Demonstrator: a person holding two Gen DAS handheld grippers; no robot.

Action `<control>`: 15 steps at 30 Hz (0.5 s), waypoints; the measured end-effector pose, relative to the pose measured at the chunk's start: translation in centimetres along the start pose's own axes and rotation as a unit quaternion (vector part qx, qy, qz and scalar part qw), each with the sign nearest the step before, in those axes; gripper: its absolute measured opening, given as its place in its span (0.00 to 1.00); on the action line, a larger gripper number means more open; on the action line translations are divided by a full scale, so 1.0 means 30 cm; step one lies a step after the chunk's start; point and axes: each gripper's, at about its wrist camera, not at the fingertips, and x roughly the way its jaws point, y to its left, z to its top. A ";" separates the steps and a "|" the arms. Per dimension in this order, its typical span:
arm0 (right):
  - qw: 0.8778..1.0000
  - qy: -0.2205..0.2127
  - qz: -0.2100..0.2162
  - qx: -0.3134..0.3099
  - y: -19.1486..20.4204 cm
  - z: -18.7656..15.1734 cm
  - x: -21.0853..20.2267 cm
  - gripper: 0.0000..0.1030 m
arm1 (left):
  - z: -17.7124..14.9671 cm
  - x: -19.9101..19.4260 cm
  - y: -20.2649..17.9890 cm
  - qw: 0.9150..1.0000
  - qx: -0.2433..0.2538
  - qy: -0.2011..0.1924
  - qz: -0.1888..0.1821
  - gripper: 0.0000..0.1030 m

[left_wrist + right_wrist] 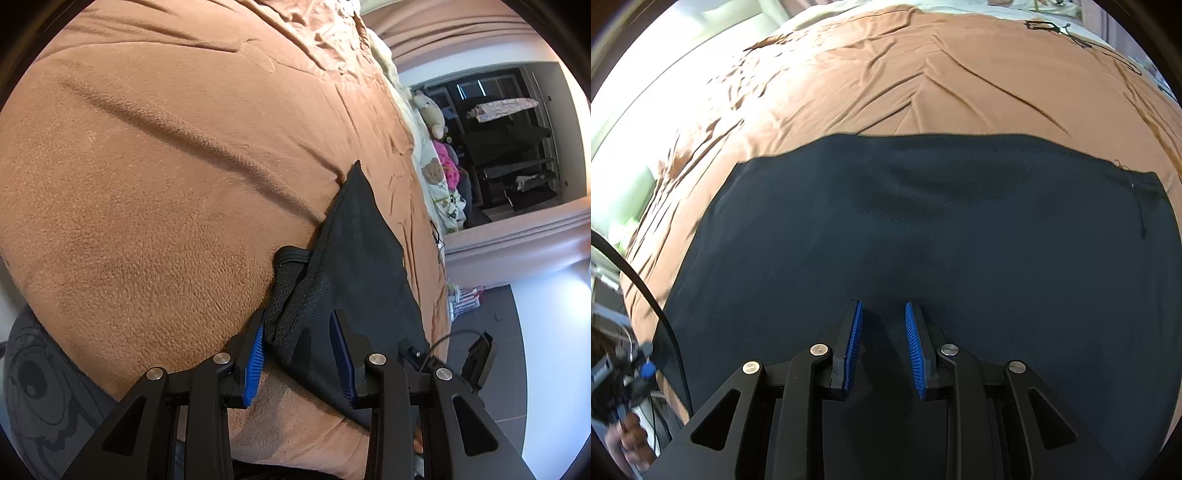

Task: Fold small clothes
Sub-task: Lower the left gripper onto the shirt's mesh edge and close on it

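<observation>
Lying flat on the brown blanket (pixel 886 74), the dark garment (pixel 923 221) covers the near part of the bed in the right wrist view; its far edge runs roughly straight across the blanket, its left edge slants toward the near left, and a loose thread shows close to its far right corner. Beyond that far edge the blanket is creased but bare up to the pale bedding at the head. Right gripper (pixel 883 314) sits over the near middle of the garment, blue fingers (pixel 855 343) apart with only flat cloth between them; contact with the cloth cannot be told. In the left wrist view, the left gripper (pixel 299 325) is at the garment's (pixel 354 258) bunched, thicker band near the blanket's (pixel 147 184) near edge; its fingers (pixel 255 365) stand apart with the folded mesh lying between them, not pinched. From there the garment tapers to a pointed corner. Wide bare blanket lies beside it. A stuffed toy (pixel 430 110) sits at the bed's far side.
</observation>
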 end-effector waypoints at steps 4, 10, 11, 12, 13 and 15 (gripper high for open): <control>1.000 0.000 -0.004 0.013 0.003 0.060 0.038 0.21 | -0.002 0.003 -0.005 1.000 -0.008 -0.001 0.006 0.35; 1.000 -0.001 -0.021 0.017 0.003 0.139 0.076 0.21 | 0.000 0.006 -0.009 1.000 -0.019 -0.003 0.012 0.35; 1.000 -0.001 -0.024 0.016 0.006 0.149 0.084 0.21 | 0.001 0.006 -0.008 1.000 -0.021 -0.003 0.013 0.35; 0.999 -0.001 -0.028 0.016 0.007 0.160 0.091 0.21 | 0.001 0.006 -0.005 1.000 -0.025 -0.004 0.012 0.35; 0.999 0.000 -0.031 0.015 0.012 0.171 0.102 0.21 | 0.002 0.007 -0.003 0.999 -0.029 -0.004 0.012 0.35; 0.999 0.001 -0.037 0.015 0.017 0.193 0.123 0.20 | 0.002 0.007 -0.003 0.999 -0.030 -0.006 0.013 0.35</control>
